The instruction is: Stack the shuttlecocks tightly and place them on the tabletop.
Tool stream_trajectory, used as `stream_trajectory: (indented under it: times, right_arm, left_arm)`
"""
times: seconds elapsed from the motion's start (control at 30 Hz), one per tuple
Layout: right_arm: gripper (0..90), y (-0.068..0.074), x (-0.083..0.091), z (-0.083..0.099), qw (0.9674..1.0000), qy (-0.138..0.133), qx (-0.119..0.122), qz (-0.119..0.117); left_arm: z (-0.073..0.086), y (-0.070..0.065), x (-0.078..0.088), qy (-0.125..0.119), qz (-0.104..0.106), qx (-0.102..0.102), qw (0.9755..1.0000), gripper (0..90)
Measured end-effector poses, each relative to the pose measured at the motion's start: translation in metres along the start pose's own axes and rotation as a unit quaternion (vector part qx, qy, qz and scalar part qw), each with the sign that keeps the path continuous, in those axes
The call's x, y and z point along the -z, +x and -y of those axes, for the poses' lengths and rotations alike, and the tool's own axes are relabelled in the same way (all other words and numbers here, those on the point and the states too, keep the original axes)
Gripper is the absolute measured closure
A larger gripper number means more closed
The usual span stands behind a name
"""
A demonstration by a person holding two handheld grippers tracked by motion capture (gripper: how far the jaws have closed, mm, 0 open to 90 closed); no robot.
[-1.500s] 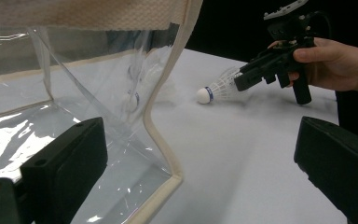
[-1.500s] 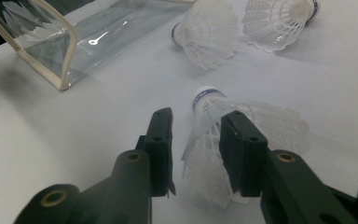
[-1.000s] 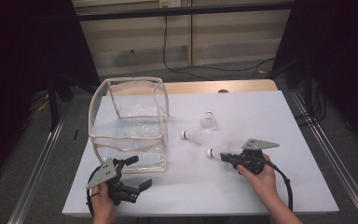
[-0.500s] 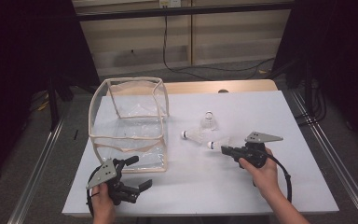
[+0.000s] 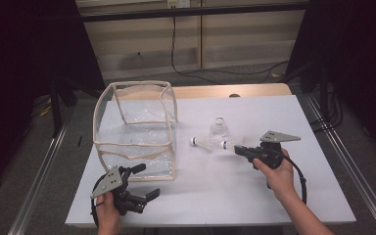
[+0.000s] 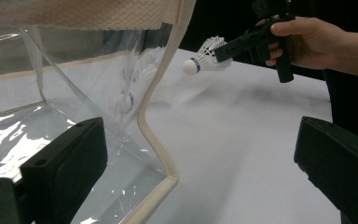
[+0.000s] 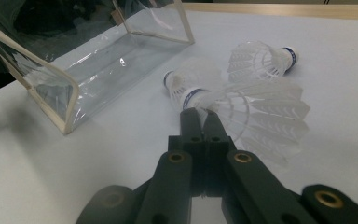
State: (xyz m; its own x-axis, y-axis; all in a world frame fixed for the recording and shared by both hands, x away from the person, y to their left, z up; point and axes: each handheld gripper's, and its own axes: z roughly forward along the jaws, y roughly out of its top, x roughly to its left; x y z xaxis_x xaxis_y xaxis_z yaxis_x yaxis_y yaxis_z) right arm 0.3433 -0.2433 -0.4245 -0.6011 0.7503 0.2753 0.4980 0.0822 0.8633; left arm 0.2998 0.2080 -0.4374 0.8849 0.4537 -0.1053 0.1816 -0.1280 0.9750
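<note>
In the high view, the right gripper [image 5: 239,149] pinches a white feathered shuttlecock [image 5: 229,145] just above the white counter [image 5: 284,196], right of the clear bag [image 5: 136,128]; compared with a second ago, the gripper and its shuttlecock sit higher and nearer the bag. A second shuttlecock [image 5: 203,142] lies on the counter just beside the held one, and a third [image 5: 219,127] stands upright behind them. The bag is boxy, of glossy transparent plastic with cream fabric edging. The left gripper [image 5: 144,183] rests at the near edge of the counter, jaws spread and holding nothing. In the left gripper view, the held shuttlecock [image 6: 201,59] shows a rounded white cork ringed by a blue band, clear of the counter, beside the bag's woven cream trim [image 6: 161,102]. In the right gripper view, the jaws are pressed together on what seems to be the feather skirt near the cork [image 7: 193,97], though the contact is partly hidden; the skirt fans out ribbed and translucent.
</note>
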Motion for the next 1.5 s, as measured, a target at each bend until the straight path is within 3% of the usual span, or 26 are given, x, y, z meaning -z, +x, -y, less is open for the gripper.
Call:
stream_trajectory:
  times: [1.5]
  right_arm:
    - [90.0, -0.004, -0.028, -0.016, 1.0, 0.006, 0.007, 0.003]
  left_arm:
    - [0.0, 0.0, 0.0, -0.004, 0.009, 0.003, 0.9999, 2.8]
